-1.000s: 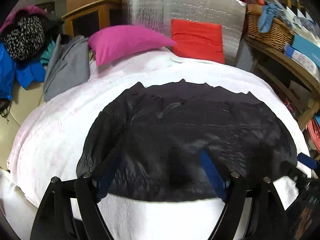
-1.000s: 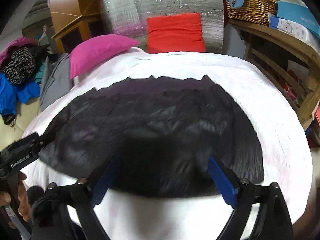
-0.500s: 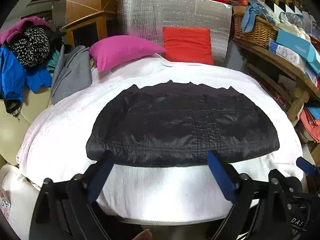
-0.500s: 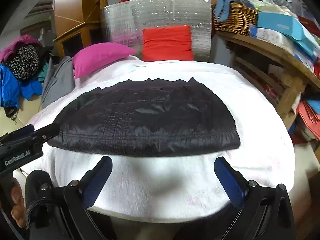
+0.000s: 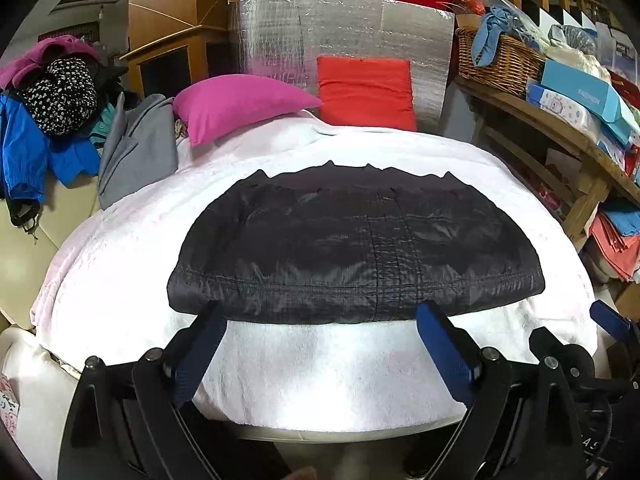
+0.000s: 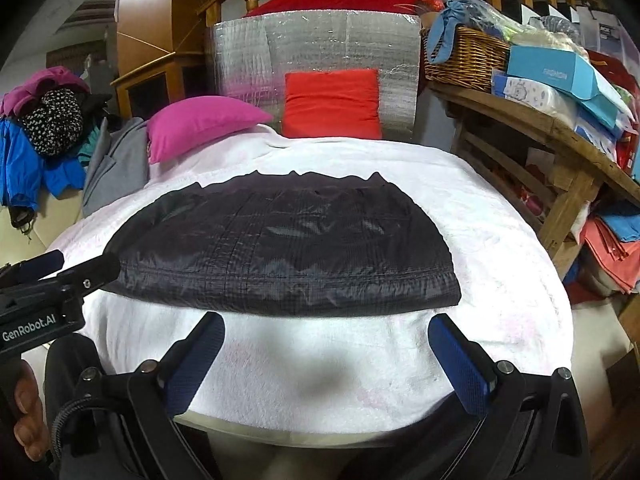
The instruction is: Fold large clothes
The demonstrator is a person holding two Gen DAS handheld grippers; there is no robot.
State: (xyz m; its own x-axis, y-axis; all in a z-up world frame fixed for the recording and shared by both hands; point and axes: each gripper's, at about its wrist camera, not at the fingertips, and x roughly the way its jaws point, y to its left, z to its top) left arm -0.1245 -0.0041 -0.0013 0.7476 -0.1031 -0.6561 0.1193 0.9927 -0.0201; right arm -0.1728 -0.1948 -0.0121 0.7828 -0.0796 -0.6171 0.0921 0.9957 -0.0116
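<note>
White-blanketed bed (image 5: 120, 280) mid-frame: I've backed both claws, left (image 5: 320, 344) and right (image 6: 326, 356), off the black jacket (image 5: 356, 252), jaws wide and empty; this fold looks finished.

Two wrist views, side by side, angled down over the bed's (image 5: 120, 280) near edge, sharing the black garment (image 5: 360, 248).

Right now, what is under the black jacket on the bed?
The black jacket lies flat on a white blanket that shows all around it. Whether anything sits between jacket and blanket cannot be seen; the jacket covers that part.
</note>
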